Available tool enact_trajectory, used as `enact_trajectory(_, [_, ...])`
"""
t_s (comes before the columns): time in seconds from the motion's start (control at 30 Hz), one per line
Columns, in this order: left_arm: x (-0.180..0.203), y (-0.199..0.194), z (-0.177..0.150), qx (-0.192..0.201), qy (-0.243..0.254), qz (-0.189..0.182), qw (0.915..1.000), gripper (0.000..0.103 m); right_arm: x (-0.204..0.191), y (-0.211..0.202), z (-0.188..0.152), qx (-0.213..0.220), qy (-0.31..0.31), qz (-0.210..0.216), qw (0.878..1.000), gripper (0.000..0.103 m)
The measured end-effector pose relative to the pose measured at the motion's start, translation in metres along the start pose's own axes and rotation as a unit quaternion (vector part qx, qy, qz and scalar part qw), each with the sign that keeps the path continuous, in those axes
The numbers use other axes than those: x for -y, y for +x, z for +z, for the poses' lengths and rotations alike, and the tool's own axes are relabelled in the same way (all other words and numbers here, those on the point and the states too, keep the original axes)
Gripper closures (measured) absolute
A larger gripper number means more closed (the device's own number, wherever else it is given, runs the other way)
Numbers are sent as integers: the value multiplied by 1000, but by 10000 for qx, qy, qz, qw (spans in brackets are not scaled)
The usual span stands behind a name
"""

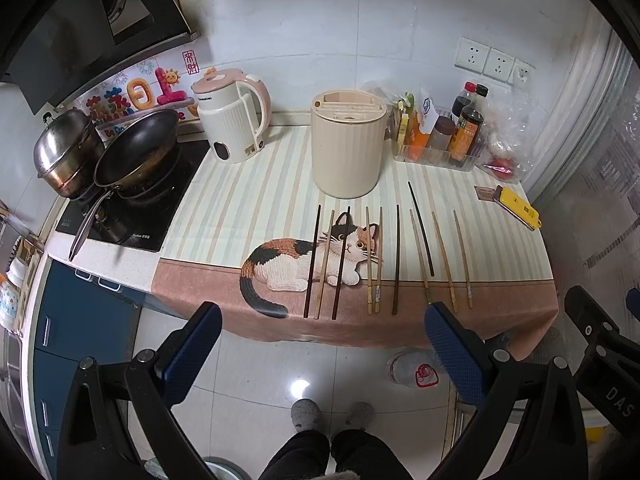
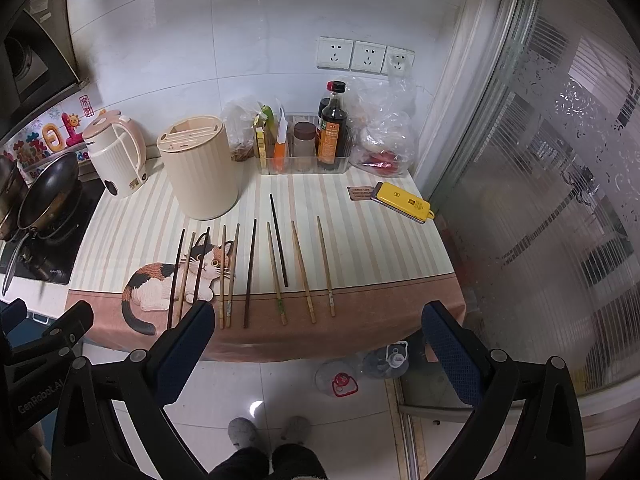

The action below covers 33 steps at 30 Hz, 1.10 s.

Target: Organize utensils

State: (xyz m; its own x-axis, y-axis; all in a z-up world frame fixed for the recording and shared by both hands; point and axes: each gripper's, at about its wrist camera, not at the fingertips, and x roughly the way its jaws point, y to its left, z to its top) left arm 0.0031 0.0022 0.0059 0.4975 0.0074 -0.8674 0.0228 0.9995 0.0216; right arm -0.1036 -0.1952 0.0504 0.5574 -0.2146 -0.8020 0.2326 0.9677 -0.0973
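Several chopsticks, some dark (image 1: 313, 261) (image 2: 249, 273) and some pale bamboo (image 1: 443, 261) (image 2: 303, 271), lie side by side, pointing away from me, on the striped cat-print tablecloth (image 1: 224, 216) (image 2: 380, 248). Behind them stands a cream ribbed utensil holder (image 1: 347, 142) (image 2: 199, 170) with slots in its lid. My left gripper (image 1: 323, 320) hangs open in front of the table edge, above the floor. My right gripper (image 2: 318, 318) is open too, held at the table's front edge. Neither holds anything.
A cream and pink kettle (image 1: 234, 116), a frying pan (image 1: 138, 152) and a steel pot (image 1: 66, 148) on the hob fill the left. A clear tray of sauce bottles (image 2: 304, 148), plastic bags (image 2: 384, 136) and a yellow device (image 2: 404, 200) sit at the back right. A frosted glass door (image 2: 540, 200) stands right.
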Motion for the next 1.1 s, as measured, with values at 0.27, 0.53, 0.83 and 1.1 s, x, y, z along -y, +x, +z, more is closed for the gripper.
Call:
enact_trajectory(0.27, [-1,-4,-1,18,-4,4,10000,0,-4,-5,-2,35,-16,5,10000,0])
enact_trajectory(0.53, [2,-13,4,54,-28,13,10000,0,-2,-9,-1,40,7,4,10000,0])
enact_trajectory(0.83, [4,-15,5,68,-25,23,10000,0,2,-12,-5,53,31,26,10000,0])
enact_trajectory(1.1, [5,-17,6,93,-25,18,10000,0,3,-11,-6,52,37,24,10000,0])
